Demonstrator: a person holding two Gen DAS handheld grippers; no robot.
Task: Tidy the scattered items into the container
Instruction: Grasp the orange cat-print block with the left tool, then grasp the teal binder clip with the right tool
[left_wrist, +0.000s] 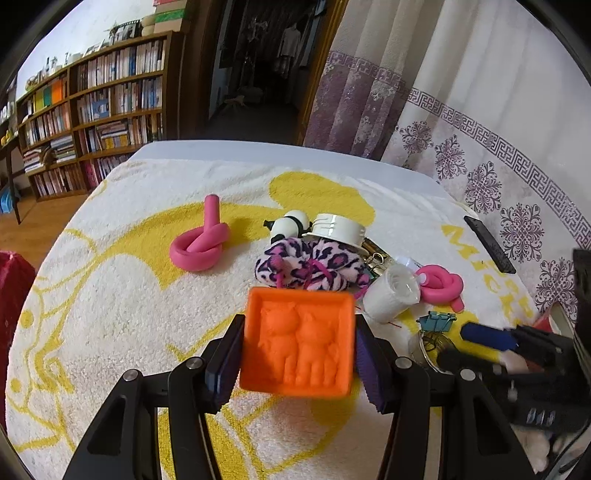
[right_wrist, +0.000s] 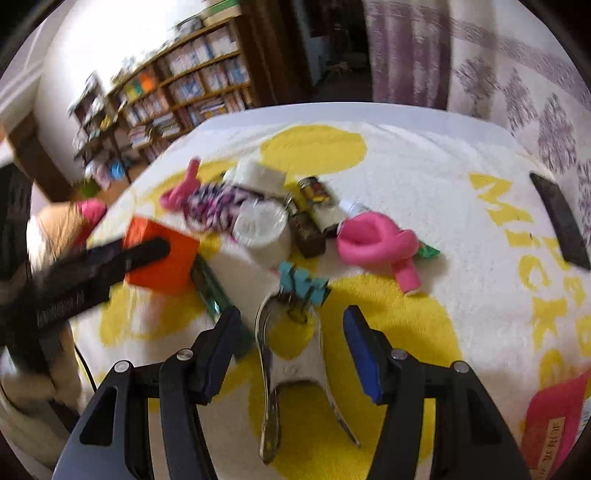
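My left gripper is shut on an orange square container with a cat relief inside, held above the towel; it also shows in the right wrist view. Behind it lie a leopard-print plush, a panda toy, a white lid, a white roll, two knotted pink tubes and a blue binder clip. My right gripper is open around a silver metal clamp lying on the towel, its jaws apart from it. The blue clip touches the clamp's tip.
A white and yellow towel covers the table. A black phone lies at the right edge by the curtain. A red box sits at the near right. Small boxes and a green strip lie in the pile.
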